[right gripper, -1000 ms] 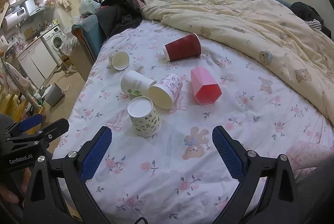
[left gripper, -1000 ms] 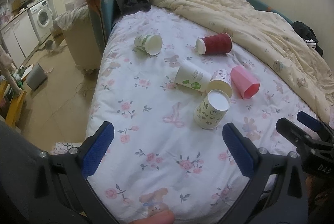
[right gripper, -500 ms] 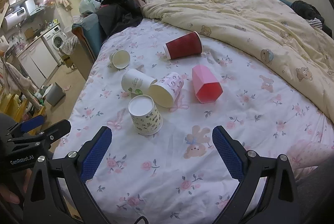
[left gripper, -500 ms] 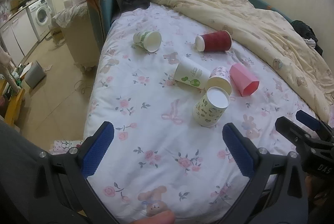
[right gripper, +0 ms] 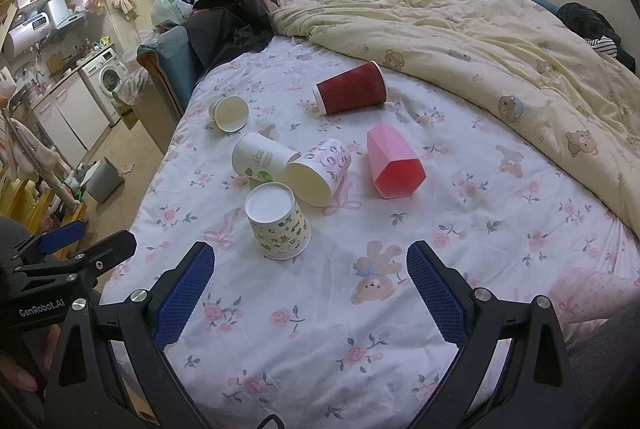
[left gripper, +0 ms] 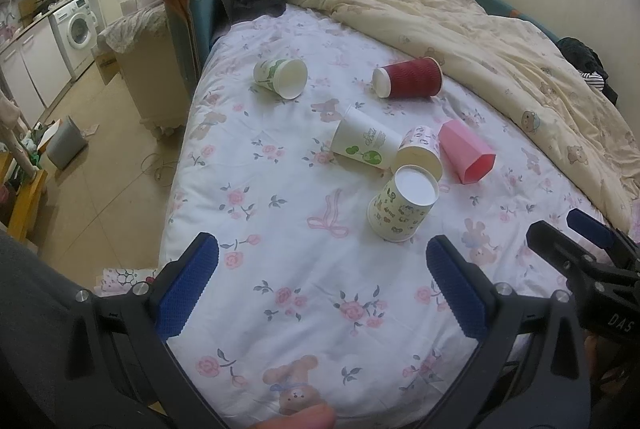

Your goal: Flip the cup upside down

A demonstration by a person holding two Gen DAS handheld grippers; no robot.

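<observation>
Nothing on the bed (left gripper: 280, 301) has shifted. Both tools, left (left gripper: 322, 287) and right (right gripper: 310, 291), hang apart, empty; the patterned cup (right gripper: 278, 225) stands upside down, its rim sunk in bedding.

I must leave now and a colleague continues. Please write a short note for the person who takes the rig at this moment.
Left gripper: open, empty, above the bed.
Right gripper: open, empty, also above the bed.
Done: the cartoon cup stands upside down.
Left: five cups lie on their sides: green-print cup, pink-print cup, pink cup, red cup, small cup. The green-print and pink-print cups touch.
</observation>
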